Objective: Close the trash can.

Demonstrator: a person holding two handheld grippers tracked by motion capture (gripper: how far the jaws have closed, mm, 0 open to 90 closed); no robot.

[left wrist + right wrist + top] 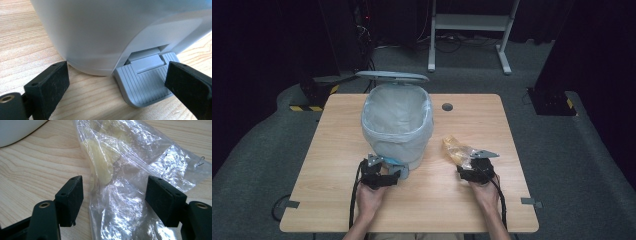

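**Two grippers, a bin and a bag of scraps**

From the high view, my left gripper (388, 172) sat at the foot of the bin (398, 125), which stood at about 12 o'clock from my left hand (371, 199), lid (392, 76) up and a pale liner (377, 107) folded over its rim. My right gripper (468, 169) lay at the near end of the plastic bag (457, 149), roughly 3 o'clock from the bin on the table (337, 150).

That view hid the jaws. The left gripper view filled the gap: my left jaws stood wide apart, and the grey ribbed pedal (142, 85) at the bin's base lay between them, close to the right-hand jaw; whether that jaw touched it I could not tell.

The right gripper view showed my right gripper (113, 198) open too, jaws either side of the crinkled clear bag (130, 170), not pressing it. Yellowish scraps (100, 160) showed inside the bag, at 12 o'clock from the jaws.
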